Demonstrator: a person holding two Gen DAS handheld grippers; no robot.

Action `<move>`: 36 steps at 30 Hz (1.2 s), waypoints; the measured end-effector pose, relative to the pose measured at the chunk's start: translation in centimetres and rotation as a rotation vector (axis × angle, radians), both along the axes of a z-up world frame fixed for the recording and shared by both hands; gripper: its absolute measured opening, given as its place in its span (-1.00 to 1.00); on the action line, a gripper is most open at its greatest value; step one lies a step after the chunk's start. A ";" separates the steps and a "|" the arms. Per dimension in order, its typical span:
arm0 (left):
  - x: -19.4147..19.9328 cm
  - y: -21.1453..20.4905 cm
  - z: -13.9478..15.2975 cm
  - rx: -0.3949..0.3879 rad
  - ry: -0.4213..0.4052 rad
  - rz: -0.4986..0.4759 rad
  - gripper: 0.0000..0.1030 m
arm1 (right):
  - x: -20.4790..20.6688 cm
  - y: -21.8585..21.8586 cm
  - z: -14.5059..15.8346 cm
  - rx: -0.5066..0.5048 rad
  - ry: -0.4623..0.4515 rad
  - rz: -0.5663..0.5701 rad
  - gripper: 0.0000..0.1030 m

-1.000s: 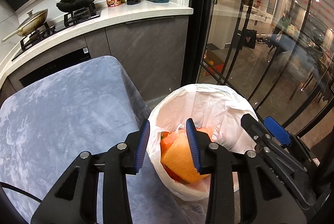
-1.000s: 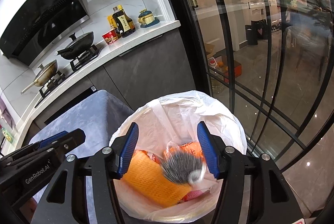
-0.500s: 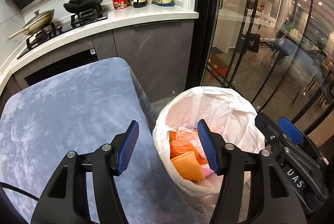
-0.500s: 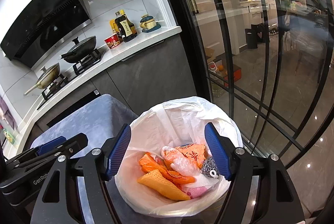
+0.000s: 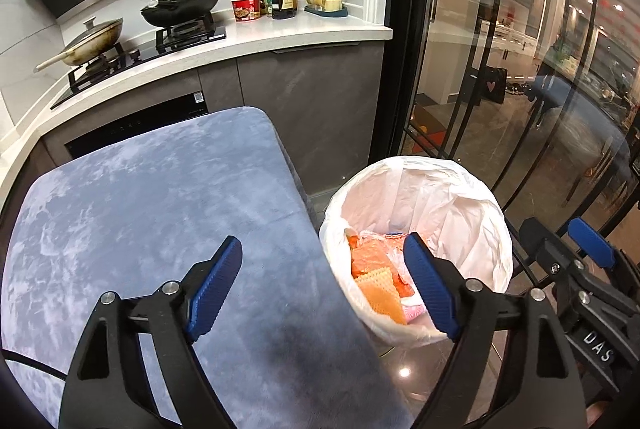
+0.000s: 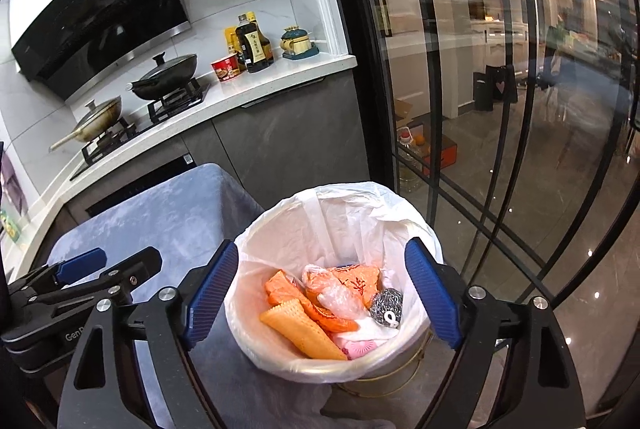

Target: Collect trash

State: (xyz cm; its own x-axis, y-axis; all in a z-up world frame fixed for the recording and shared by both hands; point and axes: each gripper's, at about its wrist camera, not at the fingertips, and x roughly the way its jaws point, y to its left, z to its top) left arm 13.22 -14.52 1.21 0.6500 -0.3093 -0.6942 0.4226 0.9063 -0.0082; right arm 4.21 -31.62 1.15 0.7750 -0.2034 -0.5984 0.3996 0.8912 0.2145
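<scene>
Trash sits in the lined bin (image 6: pixel 340 317), both my claws wide apart and empty above it.

The white plastic-lined round bin stands on the floor just beside the grey-blue velvety tabletop (image 5: pixel 140 197). In it I see a ribbed orange sponge cloth (image 6: pixel 304 333), crinkled orange wrappers (image 6: pixel 320 293), a steel-wool scrubber (image 6: pixel 386 303) and something pink. My right gripper (image 6: pixel 320 297) looks straight down into the bin mouth; its jaws have just been opening, and nothing is between them. My left gripper (image 5: pixel 324 285) has just been opening too, empty, one pad over the cloth and one over the bin's near rim, so the bin lies to its right. The right one is the nearer to the trash. I see no loose trash on the bare cloth, so I judge the collecting is nearly done.
</scene>
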 end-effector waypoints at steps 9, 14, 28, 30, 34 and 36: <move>-2.4 2.0 0.6 0.001 -0.010 0.008 0.74 | -2.1 1.6 0.7 -0.040 0.025 0.022 0.64; -3.4 3.0 0.4 0.006 0.001 0.010 0.79 | -3.2 1.9 0.8 -0.027 0.030 0.029 0.89; -5.9 4.0 -0.4 0.027 0.023 0.000 0.85 | -5.7 3.0 0.2 -0.083 0.086 0.044 0.87; -6.1 4.1 -0.6 0.028 0.027 0.004 0.85 | -6.0 3.3 0.0 -0.095 0.099 0.048 0.87; -6.6 4.3 -0.9 0.034 0.037 0.015 0.85 | -6.5 3.6 -0.3 -0.096 0.114 0.051 0.87; -6.8 4.4 -1.0 0.037 0.037 0.018 0.85 | -6.7 3.8 -0.4 -0.102 0.122 0.054 0.87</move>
State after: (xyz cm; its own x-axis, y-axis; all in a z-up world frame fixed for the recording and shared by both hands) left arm 6.40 -10.11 0.18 0.6288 -0.2714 -0.7287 0.4058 0.9139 0.0097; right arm -2.48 -27.86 0.72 0.7092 -0.2280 -0.6671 0.3680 0.9268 0.0745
